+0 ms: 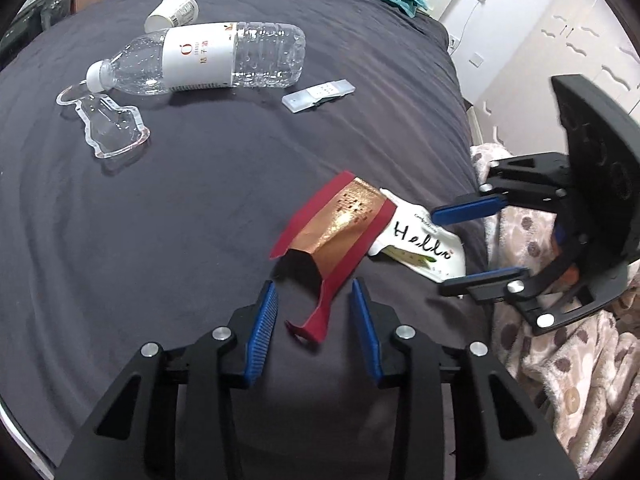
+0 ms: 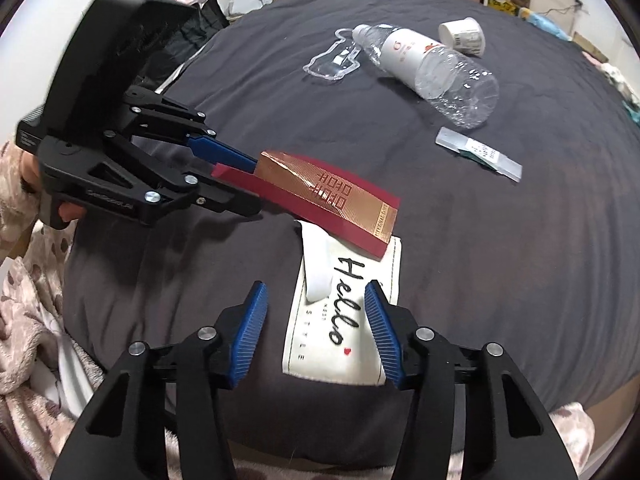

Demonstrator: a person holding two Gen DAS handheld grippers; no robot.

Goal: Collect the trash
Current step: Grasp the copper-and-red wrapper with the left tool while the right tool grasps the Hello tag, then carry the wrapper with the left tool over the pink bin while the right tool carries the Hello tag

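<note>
dark bedsheet (image 1: 200,220) with red-and-gold carton (image 1: 336,232) overlapping white "hello" packet (image 2: 340,320); left gripper (image 1: 314,320) and right gripper (image 2: 316,326) part-open astride each, gripping neither: lifting either may drag the other.

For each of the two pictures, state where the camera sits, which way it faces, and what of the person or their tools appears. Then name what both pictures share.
Left wrist view: sits on the left gripper, looking down over the dark bedsheet; its blue fingers straddle the red and gold paper box, and the right gripper enters from the right.
Right wrist view: sits on the right gripper, straddling the white "Hello" packet; the left gripper and a hand show.
Shared: box, packet, clear plastic bottle, white paper cup.
</note>
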